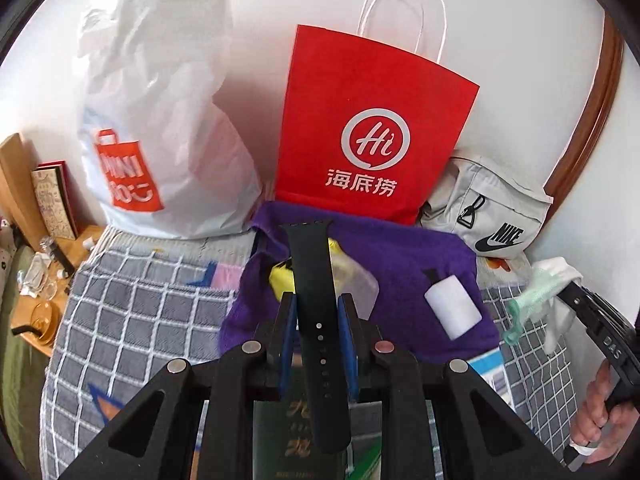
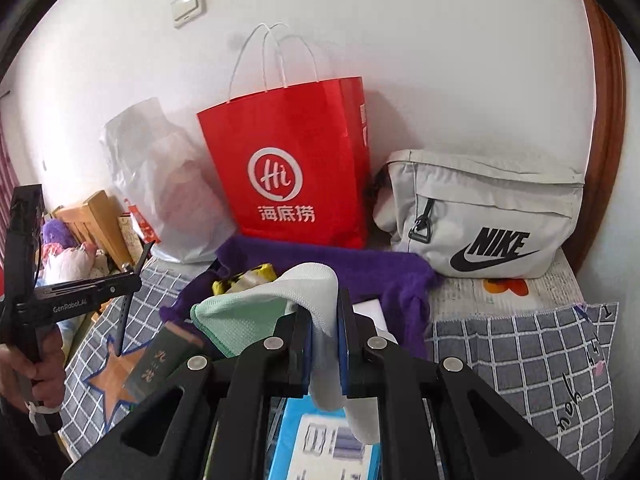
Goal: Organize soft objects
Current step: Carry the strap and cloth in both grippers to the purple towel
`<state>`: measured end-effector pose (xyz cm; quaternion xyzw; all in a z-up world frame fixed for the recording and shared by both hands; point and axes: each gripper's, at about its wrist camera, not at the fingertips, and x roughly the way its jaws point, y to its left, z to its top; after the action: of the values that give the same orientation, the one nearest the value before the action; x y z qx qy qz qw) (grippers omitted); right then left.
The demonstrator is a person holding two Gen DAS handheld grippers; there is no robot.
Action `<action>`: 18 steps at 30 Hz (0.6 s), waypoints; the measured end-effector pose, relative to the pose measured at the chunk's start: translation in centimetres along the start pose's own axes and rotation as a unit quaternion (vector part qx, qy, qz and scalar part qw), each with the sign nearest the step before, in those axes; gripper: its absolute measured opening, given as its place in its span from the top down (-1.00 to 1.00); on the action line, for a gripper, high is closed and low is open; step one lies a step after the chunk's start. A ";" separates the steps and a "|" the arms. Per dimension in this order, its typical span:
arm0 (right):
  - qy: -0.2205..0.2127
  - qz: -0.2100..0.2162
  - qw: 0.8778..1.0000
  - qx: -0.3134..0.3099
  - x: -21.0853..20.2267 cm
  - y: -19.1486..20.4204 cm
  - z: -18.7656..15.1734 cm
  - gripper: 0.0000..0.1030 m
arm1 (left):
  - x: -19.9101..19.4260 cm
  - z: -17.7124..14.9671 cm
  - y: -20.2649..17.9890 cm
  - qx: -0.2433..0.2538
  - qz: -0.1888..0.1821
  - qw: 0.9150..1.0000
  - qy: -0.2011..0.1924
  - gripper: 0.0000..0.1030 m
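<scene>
My left gripper (image 1: 317, 312) is shut on a black watch strap (image 1: 314, 272), which sticks up and forward between the blue pads over a purple towel (image 1: 400, 264). On the towel lie a yellow packet (image 1: 280, 278) and a small white bottle (image 1: 452, 308). My right gripper (image 2: 325, 314) is shut on a mint-green and white cloth (image 2: 260, 308) that drapes over its left finger. The right wrist view shows the left gripper (image 2: 138, 272) at the left with the strap (image 2: 125, 320) hanging from it. The left wrist view has the cloth (image 1: 536, 292) at its right edge.
Against the wall stand a red paper bag (image 1: 372, 120), a white plastic bag (image 1: 160, 128) and a grey Nike bag (image 2: 488, 216). A green book (image 2: 160, 364) and a blue box (image 2: 320, 448) lie on the checked blanket (image 2: 520, 360). A cluttered wooden nightstand (image 1: 40, 320) stands at the left.
</scene>
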<state>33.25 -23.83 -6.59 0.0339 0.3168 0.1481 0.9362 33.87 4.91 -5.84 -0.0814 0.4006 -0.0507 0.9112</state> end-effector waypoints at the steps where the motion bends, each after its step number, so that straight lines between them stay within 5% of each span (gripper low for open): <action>1: 0.000 -0.003 1.000 0.002 0.7 -0.2 0.3 0.80 | 0.5 0.3 -0.1 0.002 -0.003 1.000 0.003 0.61; 9: 0.022 -0.012 1.000 0.010 6.1 -1.8 2.4 0.80 | 3.6 2.5 -0.6 0.008 -0.011 1.000 0.013 0.61; 18: 0.106 0.008 0.994 -0.004 12.9 -1.5 0.8 0.79 | 8.4 3.6 -0.4 0.002 -0.025 0.999 0.048 0.61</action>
<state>43.83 -21.37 -13.66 0.0167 0.4133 0.1597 0.8963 42.15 3.56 -9.46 -0.0870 0.4420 -0.0777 0.8894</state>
